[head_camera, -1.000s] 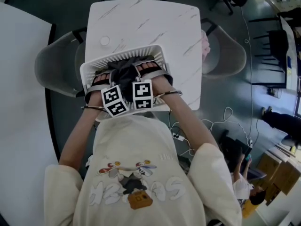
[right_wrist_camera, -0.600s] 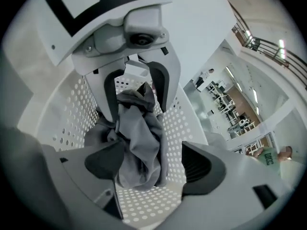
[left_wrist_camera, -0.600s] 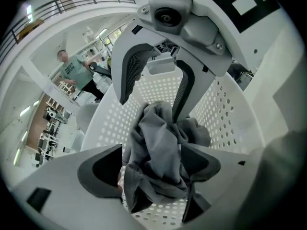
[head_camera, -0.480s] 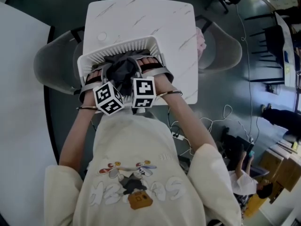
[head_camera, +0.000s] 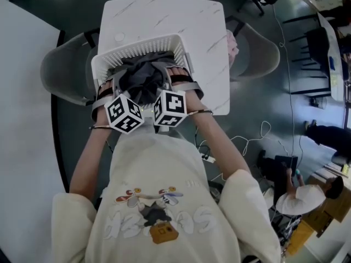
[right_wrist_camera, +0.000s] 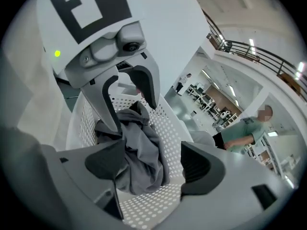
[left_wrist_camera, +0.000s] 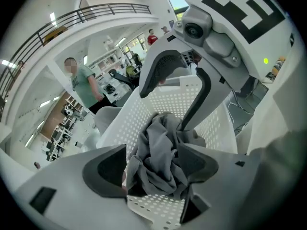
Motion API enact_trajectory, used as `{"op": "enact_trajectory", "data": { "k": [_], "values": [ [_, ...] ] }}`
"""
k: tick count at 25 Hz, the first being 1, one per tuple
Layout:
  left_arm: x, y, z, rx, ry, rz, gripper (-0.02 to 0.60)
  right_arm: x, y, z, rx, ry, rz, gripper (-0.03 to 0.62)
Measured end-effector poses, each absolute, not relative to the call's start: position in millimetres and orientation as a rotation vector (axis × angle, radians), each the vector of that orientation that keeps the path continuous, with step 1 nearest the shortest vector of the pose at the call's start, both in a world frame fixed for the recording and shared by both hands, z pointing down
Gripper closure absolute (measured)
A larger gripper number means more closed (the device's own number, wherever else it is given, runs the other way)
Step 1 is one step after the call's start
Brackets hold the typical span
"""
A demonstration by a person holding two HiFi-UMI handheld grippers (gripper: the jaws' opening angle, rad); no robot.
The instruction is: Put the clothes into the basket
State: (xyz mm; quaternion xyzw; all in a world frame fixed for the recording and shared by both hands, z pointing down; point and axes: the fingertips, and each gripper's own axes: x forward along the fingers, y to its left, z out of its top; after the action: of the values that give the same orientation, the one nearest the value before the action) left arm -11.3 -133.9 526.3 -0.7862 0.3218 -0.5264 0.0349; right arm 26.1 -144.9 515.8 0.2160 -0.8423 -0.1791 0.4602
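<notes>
With the grey clothes (head_camera: 143, 81) already inside the basket (head_camera: 137, 45) on the worktop (head_camera: 181, 21), lift clear vertically. Left claw (left_wrist_camera: 153, 166) spread, just narrowing slightly, pinching nothing; right claw (right_wrist_camera: 153, 164) spread, empty. Avoid snagging fabric or rim.

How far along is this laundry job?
Done: a grey garment lies crumpled in the white basket. In hand: nothing; the left tool and right tool hang open above it, the left's jaws having just closed slightly, gripping nothing. Possibly left: something pink on the chair beside the table, perhaps more clothing.
</notes>
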Motion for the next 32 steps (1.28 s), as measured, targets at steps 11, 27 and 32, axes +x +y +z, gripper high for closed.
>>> {"op": "enact_trajectory", "data": {
  "k": [11, 27, 32],
  "values": [
    [-20.3, -108.5, 492.3, -2.436, 1.178, -1.481, 0.284, 35.1, -121.3, 486.4, 0.777, -2.212, -0.299, 0.224],
    [-18.0, -67.8, 410.0, -2.585, 1.667, -0.855, 0.365, 34.8, -82.6, 396.2, 1.135, -2.518, -0.083, 0.264],
    [-24.6, -48.6, 402.0, -2.55, 1.767, -0.748, 0.41, 28.0, -66.2, 389.0, 1.129, -2.535, -0.158, 0.315]
  ]
}}
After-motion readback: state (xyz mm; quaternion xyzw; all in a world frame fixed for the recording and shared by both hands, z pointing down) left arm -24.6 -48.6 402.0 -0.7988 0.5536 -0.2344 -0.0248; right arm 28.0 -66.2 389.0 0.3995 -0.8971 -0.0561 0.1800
